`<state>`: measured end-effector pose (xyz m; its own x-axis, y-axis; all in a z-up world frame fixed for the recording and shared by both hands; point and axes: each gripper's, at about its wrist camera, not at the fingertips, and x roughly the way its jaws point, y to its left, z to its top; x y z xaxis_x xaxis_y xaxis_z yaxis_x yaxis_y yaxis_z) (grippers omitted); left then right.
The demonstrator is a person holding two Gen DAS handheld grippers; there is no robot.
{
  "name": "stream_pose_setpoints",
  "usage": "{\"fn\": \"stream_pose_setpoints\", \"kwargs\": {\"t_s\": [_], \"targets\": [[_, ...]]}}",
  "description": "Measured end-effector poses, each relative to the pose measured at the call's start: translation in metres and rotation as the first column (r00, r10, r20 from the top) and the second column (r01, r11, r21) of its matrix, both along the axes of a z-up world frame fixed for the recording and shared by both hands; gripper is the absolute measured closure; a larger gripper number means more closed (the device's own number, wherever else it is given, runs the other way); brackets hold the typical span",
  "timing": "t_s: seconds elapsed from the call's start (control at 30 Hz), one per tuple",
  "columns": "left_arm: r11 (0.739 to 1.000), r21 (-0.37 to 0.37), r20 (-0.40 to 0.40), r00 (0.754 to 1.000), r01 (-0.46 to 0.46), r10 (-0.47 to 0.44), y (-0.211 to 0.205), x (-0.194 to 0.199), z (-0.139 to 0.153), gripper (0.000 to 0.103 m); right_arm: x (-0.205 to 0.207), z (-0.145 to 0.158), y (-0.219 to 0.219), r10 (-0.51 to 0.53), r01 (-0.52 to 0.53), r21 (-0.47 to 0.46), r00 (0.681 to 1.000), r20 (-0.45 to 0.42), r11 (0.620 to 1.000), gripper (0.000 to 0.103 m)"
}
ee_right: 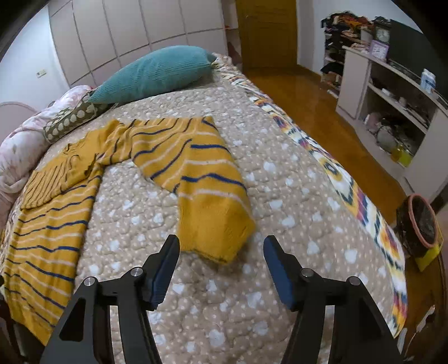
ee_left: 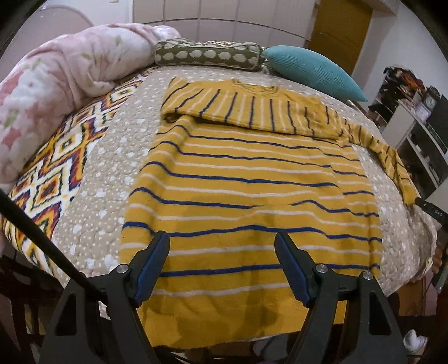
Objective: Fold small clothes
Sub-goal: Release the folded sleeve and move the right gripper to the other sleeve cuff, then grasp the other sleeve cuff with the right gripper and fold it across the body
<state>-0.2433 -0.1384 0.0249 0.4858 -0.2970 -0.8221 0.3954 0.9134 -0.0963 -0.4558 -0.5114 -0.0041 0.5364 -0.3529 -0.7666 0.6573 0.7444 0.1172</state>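
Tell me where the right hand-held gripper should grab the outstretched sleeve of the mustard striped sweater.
Take the plain mustard cuff of the sleeve, coming straight forward from its open end. The cuff points at the open right hand-held gripper, lies flat on the beige quilt, and sits between the finger lines.

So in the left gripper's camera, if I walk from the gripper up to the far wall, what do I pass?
Left gripper → yellow striped sweater → its folded-over sleeve → green spotted bolster pillow → pale wardrobe doors.
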Motion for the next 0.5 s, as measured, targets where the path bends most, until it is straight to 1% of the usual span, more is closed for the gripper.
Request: {"fn": "stream_pose_setpoints", "kwargs": {"t_s": [0.07, 0.1, 0.13, 0.17, 0.23, 0.27, 0.3, 0.33, 0.37, 0.4, 0.43, 0.47, 0.5], "targets": [[1.0, 0.01, 0.009, 1.0, 0.007, -0.007, -0.003, -0.004, 0.003, 0.027, 0.006, -0.002, 0.015, 0.032, -0.032, -0.061, 0.999, 0.001, 0.998, 0.036], [1.0, 0.014, 0.011, 1.0, 0.01, -0.01, -0.003, -0.006, 0.003, 0.027, 0.012, -0.002, 0.025, 0.053, -0.055, -0.107, 0.998, -0.018, 0.993, 0.035], [1.0, 0.021, 0.011, 1.0, 0.014, -0.014, -0.003, -0.006, 0.003, 0.027, 0.018, -0.004, 0.037, 0.078, -0.086, -0.175, 0.995, -0.057, 0.981, 0.035], [1.0, 0.025, 0.009, 1.0, 0.015, -0.015, -0.004, -0.006, 0.002, 0.027, 0.024, -0.008, 0.05, 0.096, -0.119, -0.252, 0.99, -0.104, 0.96, 0.035], [0.999, 0.029, -0.006, 1.0, 0.017, -0.017, -0.006, -0.006, -0.001, 0.027, 0.033, -0.016, 0.061, 0.112, -0.163, -0.337, 0.98, -0.165, 0.927, 0.035], [1.0, 0.023, -0.02, 1.0, 0.019, -0.019, -0.008, -0.006, -0.003, 0.027, 0.038, -0.021, 0.062, 0.119, -0.183, -0.366, 0.974, -0.192, 0.912, 0.035], [1.0, 0.016, -0.031, 0.999, 0.024, -0.024, -0.008, -0.005, -0.004, 0.027, 0.042, -0.025, 0.06, 0.113, -0.191, -0.387, 0.97, -0.214, 0.902, 0.04], [1.0, 0.009, -0.038, 0.999, 0.029, -0.029, -0.009, -0.006, -0.004, 0.027, 0.048, -0.029, 0.054, 0.094, -0.189, -0.405, 0.965, -0.244, 0.894, 0.076], [0.999, 0.008, -0.039, 0.999, 0.035, -0.035, -0.009, -0.008, -0.004, 0.027, 0.052, -0.03, 0.044, 0.086, -0.185, -0.382, 0.961, -0.263, 0.905, 0.095], [0.999, 0.013, -0.035, 0.999, 0.037, -0.036, -0.01, -0.009, -0.003, 0.027, 0.053, -0.028, 0.035, 0.084, -0.174, -0.349, 0.963, -0.258, 0.921, 0.095], [0.999, 0.024, -0.027, 0.999, 0.036, -0.036, -0.011, -0.01, -0.003, 0.027, 0.048, -0.018, 0.02, 0.075, -0.135, -0.304, 0.977, -0.2, 0.943, 0.095], [0.999, 0.031, -0.023, 0.999, 0.034, -0.033, -0.011, -0.01, -0.004, 0.027, 0.04, -0.006, 0.005, 0.045, -0.077, -0.268, 0.991, -0.126, 0.96, 0.095], [0.999, 0.028, -0.029, 0.999, 0.031, -0.03, -0.011, -0.008, -0.005, 0.027, 0.033, 0.003, -0.011, 0.002, -0.019, -0.235, 0.997, -0.073, 0.972, 0.095]]}}
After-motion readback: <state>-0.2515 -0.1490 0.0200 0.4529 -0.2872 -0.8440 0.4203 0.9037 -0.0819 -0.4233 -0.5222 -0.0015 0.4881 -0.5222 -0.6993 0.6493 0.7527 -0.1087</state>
